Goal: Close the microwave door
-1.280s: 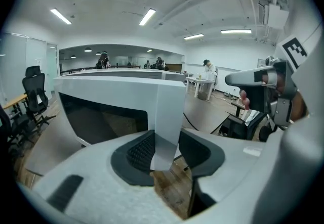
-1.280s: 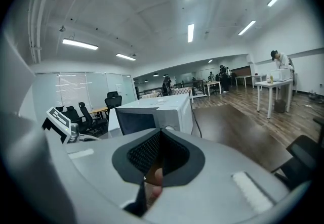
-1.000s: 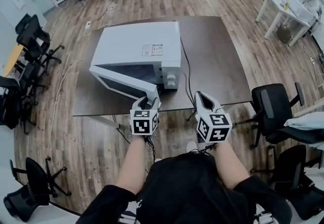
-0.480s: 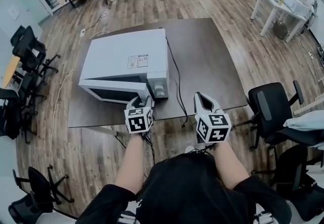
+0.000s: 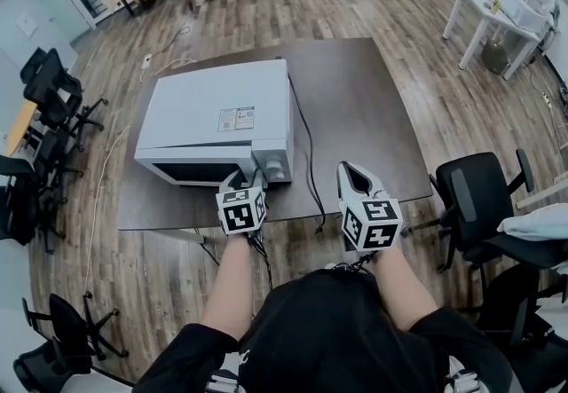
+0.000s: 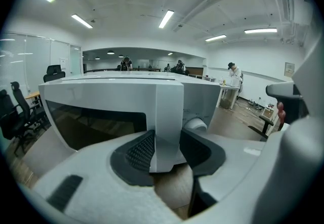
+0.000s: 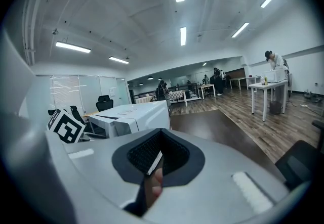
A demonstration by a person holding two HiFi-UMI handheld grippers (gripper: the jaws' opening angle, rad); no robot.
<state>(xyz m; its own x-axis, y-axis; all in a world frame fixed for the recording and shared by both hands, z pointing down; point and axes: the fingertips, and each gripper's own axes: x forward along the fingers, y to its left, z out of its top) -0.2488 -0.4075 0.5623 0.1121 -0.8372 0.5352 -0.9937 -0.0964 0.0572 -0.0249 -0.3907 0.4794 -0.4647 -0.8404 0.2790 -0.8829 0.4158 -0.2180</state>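
My left claw (image 6: 167, 149) pinches the free edge of the microwave door (image 6: 106, 101), which looks nearly flush with the microwave (image 5: 217, 107) on the tabletop (image 5: 355, 116). My right claw (image 7: 157, 156) is pressed together, idle. If I release before the latch catches, the door may swing open, and a sideways tug could drag the microwave.

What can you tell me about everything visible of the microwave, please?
The microwave is a white, boxy, likely metal unit on a dark brown table, with a label on top. Its door has a dark window and looks shut or nearly so; a round knob sits on the panel beside it. A black cable runs along one side. The left gripper straddles the door's free edge, fingers seemingly touching it.
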